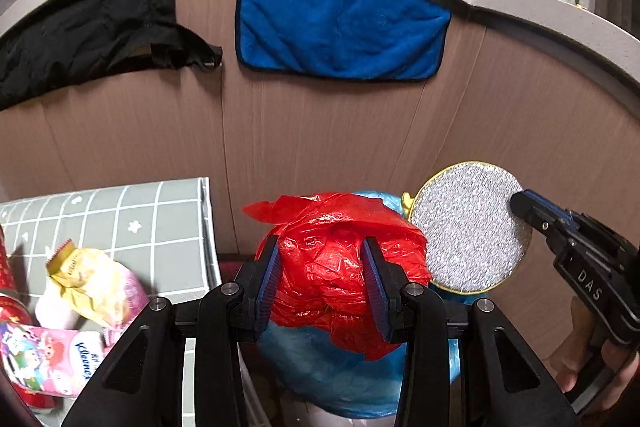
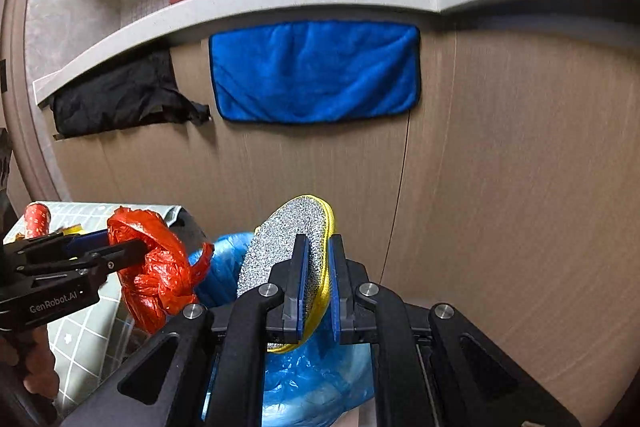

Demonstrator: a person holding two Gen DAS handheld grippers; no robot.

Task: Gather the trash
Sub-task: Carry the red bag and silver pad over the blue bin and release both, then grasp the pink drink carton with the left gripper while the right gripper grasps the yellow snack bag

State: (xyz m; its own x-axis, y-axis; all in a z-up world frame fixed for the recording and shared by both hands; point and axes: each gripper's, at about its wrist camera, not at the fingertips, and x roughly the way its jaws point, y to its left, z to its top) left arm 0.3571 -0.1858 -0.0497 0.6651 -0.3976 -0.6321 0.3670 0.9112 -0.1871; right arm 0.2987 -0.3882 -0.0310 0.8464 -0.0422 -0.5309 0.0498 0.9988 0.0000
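- My left gripper (image 1: 322, 283) has its jaws squeezed on a crumpled red plastic bag (image 1: 340, 267). The bag is up in the air, right over the blue trash bag (image 1: 340, 375).
- My right gripper (image 2: 318, 287) has its jaws pinched close together on a round silver scrub pad (image 2: 280, 247) with a yellow edge. The pad stands on its side, above the blue trash bag too.
- The red bag and the scrub pad are just beside each other.
- On my left there is a gray checked table (image 1: 160, 219). A tissue pack (image 1: 52, 359) and a gold wrapper (image 1: 84, 279) lie on it.
- A blue towel (image 1: 340, 23) and a black cloth (image 1: 92, 31) hang on the brown cupboard (image 1: 320, 139) behind.
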